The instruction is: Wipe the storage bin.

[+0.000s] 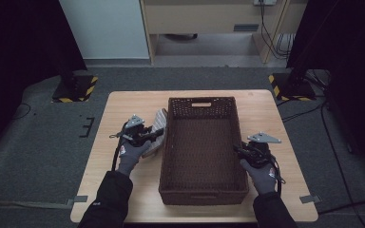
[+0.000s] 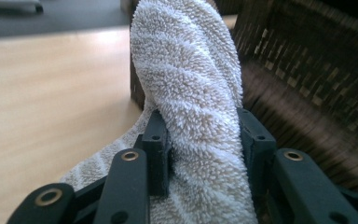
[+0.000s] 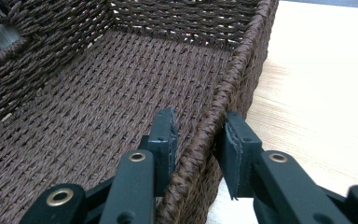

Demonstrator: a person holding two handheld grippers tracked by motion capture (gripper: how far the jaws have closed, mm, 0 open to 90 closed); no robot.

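While left tool (image 2: 204, 140) clamps the fluffy beige striped towel (image 2: 191, 93) | right tool (image 3: 198, 140) grips the dark brown woven wicker basket (image 3: 223, 93) rim | step: steadying, loading | next: lift towel over wall.

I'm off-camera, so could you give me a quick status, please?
Left gripper shut on towel, beside basket. Right gripper straddles basket wall. Basket empty.

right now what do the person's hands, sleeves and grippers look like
Grey gloves with a small red mark by the cuff, black sleeves. Left gripper and right gripper: black bodies, grey three-cornered top plates, thin black cables. Fingers are black, their link arms brass-riveted.
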